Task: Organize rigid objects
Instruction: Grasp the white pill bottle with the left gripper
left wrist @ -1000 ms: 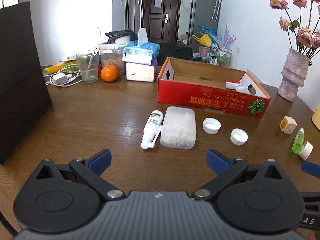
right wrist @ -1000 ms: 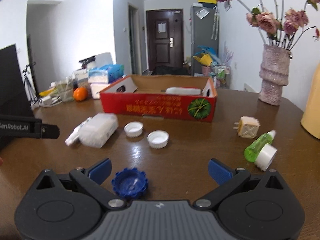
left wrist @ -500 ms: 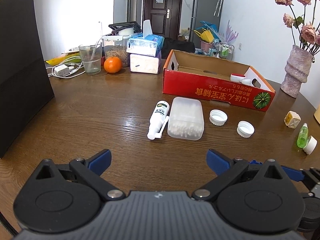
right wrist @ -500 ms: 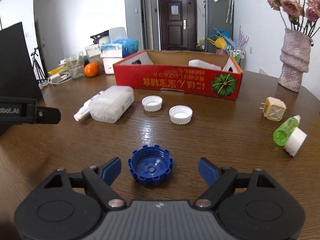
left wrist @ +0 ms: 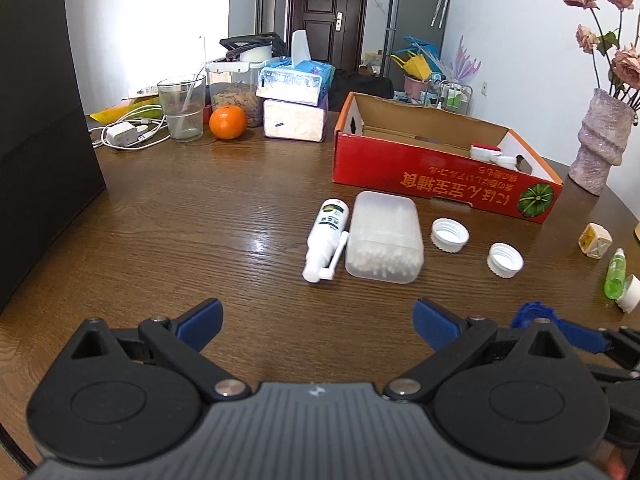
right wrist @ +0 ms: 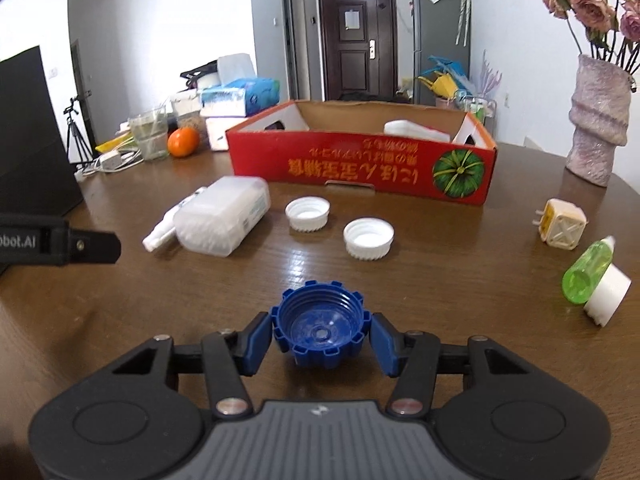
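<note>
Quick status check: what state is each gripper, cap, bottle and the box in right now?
right gripper: closing around blue cap
blue cap: open side up, on table
left gripper: open, empty
white caps: open side up
red box: open-topped
green bottle: lying down
spray bottle: lying down

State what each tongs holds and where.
Left tongs: nothing. Right tongs: closing around the blue cap, pads beside its ribbed sides, no firm grip yet.

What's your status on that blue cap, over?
Right gripper closing around blue cap, cap on table between the pads. Left gripper open, empty. Path to red box crosses two white caps.
</note>
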A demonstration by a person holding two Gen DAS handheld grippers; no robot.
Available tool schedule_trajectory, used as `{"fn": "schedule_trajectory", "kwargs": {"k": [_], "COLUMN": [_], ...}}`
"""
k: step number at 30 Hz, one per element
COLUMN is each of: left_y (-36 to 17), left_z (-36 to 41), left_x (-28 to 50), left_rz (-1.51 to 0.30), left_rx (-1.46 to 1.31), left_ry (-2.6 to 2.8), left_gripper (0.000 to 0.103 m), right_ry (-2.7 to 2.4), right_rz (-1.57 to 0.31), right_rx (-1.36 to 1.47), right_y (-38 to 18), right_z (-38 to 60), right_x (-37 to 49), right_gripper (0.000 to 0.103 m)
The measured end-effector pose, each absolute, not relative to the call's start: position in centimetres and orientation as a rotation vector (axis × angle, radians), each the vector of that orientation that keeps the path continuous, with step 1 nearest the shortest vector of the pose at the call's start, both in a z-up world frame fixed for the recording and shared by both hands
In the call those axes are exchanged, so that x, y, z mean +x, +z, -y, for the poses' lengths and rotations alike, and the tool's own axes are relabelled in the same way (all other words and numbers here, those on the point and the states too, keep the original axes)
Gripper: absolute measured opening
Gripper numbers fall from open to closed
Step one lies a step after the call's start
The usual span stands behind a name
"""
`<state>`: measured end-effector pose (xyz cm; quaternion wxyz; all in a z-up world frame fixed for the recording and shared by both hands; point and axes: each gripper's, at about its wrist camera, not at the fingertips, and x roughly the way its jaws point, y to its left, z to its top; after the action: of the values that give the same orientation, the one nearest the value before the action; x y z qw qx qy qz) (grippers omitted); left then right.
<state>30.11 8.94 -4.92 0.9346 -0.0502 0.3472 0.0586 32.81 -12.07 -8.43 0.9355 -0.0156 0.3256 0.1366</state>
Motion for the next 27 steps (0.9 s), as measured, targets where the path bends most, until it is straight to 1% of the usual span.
{"fn": "schedule_trajectory", "kwargs": {"k": [8,16,22,24,27], "left_y": [-5.0,-5.1,-6.3,-7.0,-8.0], "left_z": [-10.8,-11.9,-12.0,-12.3,-12.6], "left_x": [32.8,37.3,40.5,41.3,41.9], "left_rz": [-0.695,-0.687,-0.707,-0.724,-0.748], "left_rx": [-0.077,-0.073,-0.092,-0.109,-0.133], "left_ry": [0.159,0.183,0.176,0.176,0.16], "left_gripper": [0.103,0.101,0.094,0.087,0.079], "right_ry": [0.234,0.19,0.173,0.166,0.156], "right_rz": [-0.635,-0.584,-0.574,-0.563,-0.56], "right_rx": [-0.017,-0.008,-0.008,-0.002,0.018], "right_y": [-7.7,-6.7,-6.8,-6.9,-7.3], "right_z": [13.4,14.7,14.9,15.1,15.5], "right_x": [34.4,36.4,38.2,38.8,39.6], "right_gripper": [0.053,0.053,0.053,0.053,0.053]}}
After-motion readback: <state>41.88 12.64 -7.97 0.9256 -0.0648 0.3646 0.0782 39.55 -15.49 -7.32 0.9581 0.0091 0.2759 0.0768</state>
